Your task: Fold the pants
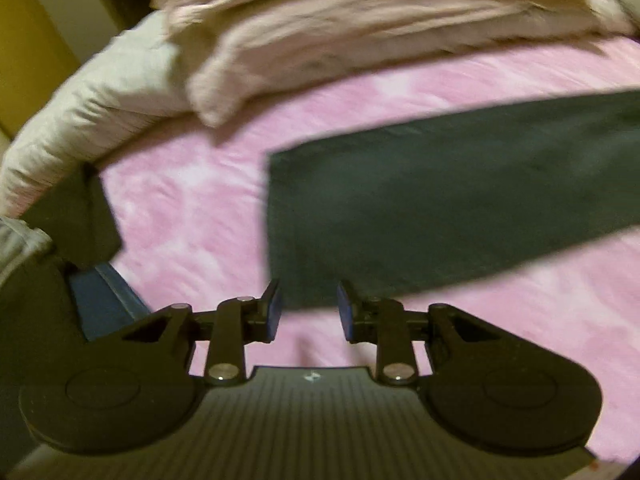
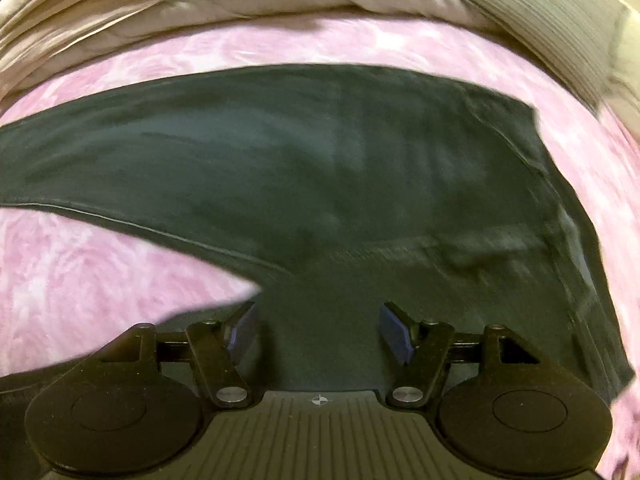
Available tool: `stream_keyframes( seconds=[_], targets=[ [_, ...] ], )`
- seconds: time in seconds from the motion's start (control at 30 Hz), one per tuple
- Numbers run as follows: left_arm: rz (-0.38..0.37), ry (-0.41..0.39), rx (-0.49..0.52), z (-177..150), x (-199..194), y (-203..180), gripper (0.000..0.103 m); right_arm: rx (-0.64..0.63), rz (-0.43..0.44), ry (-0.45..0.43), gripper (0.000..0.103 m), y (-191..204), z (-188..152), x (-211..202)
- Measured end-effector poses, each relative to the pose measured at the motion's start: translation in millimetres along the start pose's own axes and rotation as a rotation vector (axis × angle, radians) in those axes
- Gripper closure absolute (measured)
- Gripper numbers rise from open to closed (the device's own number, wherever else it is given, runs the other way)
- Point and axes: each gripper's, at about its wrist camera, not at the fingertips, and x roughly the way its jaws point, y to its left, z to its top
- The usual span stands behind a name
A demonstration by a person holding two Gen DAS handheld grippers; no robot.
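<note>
Dark grey-green pants [image 2: 320,168] lie flat on a pink bedsheet [image 2: 100,264]. The right wrist view takes in their wide upper part, with a seam running toward the crotch and the waist end at the right. My right gripper [image 2: 318,334] hovers open just above the cloth near the crotch, nothing between its blue-padded fingers. In the left wrist view one leg of the pants [image 1: 440,200] stretches from the right edge to a squared hem at centre. My left gripper [image 1: 308,312] stands open right at the hem's near corner, holding nothing.
A rumpled cream duvet [image 1: 340,32] is piled along the far side of the bed, and a grey ribbed cushion [image 2: 552,28] sits at the far right. A dark block and something blue [image 1: 100,304] lie at the bed's left edge. Both views are blurred by motion.
</note>
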Motion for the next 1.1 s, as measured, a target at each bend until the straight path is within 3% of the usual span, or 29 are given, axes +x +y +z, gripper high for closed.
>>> stream_keyframes(
  seconds=[0.2,0.37,0.43,0.53,0.63,0.83,0.97,1.1],
  targets=[
    [-0.126,0.018,0.098,-27.7,-55.1,-91.2,0.073,0.112,-0.087,0.018,0.039,-68.9,-44.5,-28.6],
    [-0.249,0.002,0.187,-34.8,-96.9,-185.7,0.067,0.192,-0.167,-0.006,0.039,-156.3,-75.2,-51.5],
    [-0.279,-0.015,0.244,-34.0,-110.2,-229.8,0.062,0.183,-0.155,-0.023,0.039,-186.3,-77.0,-54.4],
    [-0.349,-0.029,0.298,-27.8,-127.3,-300.4,0.061,0.14,-0.064,-0.048,0.039,-224.2,-65.3,-46.7],
    [-0.388,-0.072,0.329,-12.0,-141.9,-373.5,0.061,0.076,0.089,-0.103,0.039,-249.3,-41.8,-27.9],
    [-0.404,-0.106,0.41,28.3,-142.1,-513.1,0.061,-0.09,0.343,-0.132,0.05,-277.2,8.3,31.3],
    [-0.387,-0.078,0.426,46.8,-130.0,-565.7,0.06,-0.163,0.412,-0.123,0.051,-295.3,28.2,64.4],
    [-0.372,-0.065,0.456,58.2,-122.3,-594.6,0.06,-0.221,0.56,-0.138,0.051,-299.3,29.1,77.7]
  ],
)
